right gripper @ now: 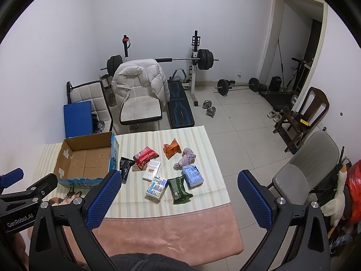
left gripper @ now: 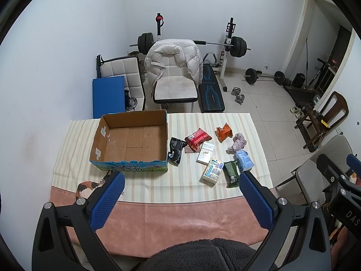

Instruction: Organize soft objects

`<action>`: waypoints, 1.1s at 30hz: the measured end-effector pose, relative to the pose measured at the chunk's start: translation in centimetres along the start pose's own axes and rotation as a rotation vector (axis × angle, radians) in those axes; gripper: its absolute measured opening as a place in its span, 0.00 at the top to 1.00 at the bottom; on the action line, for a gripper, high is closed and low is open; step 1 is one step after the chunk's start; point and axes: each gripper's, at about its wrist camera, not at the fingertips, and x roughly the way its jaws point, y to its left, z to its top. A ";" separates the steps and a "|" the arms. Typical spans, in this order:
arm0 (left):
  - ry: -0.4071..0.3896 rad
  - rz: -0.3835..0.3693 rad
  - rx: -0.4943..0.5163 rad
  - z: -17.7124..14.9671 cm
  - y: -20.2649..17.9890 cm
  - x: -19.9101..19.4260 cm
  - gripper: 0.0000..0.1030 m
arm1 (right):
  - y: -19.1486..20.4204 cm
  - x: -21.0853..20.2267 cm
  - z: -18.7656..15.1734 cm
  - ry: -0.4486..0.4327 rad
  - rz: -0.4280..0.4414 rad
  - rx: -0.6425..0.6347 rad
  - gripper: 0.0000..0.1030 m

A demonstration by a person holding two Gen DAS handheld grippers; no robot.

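An empty cardboard box stands at the table's left; it also shows in the right wrist view. To its right lie soft packs: black, red, orange, green, light blue, a white-blue pack, a white carton and a pink cloth. The same pile appears in the right wrist view, with the green pack nearest. My left gripper is open and empty above the table's near side. My right gripper is open and empty, held back from the pile.
The table carries a striped cloth over a pink cover. A white chair with a jacket, a weight bench and barbells stand behind. A grey chair and a plush goose are at the right.
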 end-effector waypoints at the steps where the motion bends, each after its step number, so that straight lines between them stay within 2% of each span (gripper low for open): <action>1: 0.000 0.000 -0.001 0.0 0.0 0.0 0.00 | 0.0 0.0 0.0 -0.001 0.001 0.000 0.00; 7: 0.004 0.002 0.001 -0.2 0.1 0.2 0.00 | -0.1 0.0 0.0 -0.002 0.010 -0.002 0.00; 9: 0.001 0.023 0.027 -0.1 -0.1 0.7 0.00 | -0.4 0.6 -0.1 0.010 0.019 0.009 0.00; 11: -0.001 0.058 0.064 0.3 -0.5 1.7 0.00 | -1.0 1.6 0.0 0.023 0.026 0.023 0.00; 13: 0.010 0.052 0.083 0.3 -0.5 3.5 0.00 | -1.7 3.3 0.4 0.042 0.026 0.034 0.00; 15: 0.056 0.044 0.094 0.7 -0.5 5.9 0.00 | -2.4 5.3 0.6 0.064 0.025 0.041 0.00; 19: 0.211 0.002 0.094 1.3 -1.1 13.2 0.00 | -3.8 12.3 0.4 0.194 0.050 0.045 0.00; 24: 0.403 -0.056 0.117 0.5 -3.7 23.0 0.00 | -5.9 25.3 -1.8 0.396 0.060 0.024 0.00; 31: 0.658 -0.140 0.168 -3.1 -9.7 38.9 0.00 | -8.0 42.8 -5.6 0.601 0.098 0.010 0.00; 33: 0.711 -0.149 0.178 -4.4 -11.0 41.9 0.00 | -8.2 47.3 -6.6 0.660 0.096 -0.006 0.00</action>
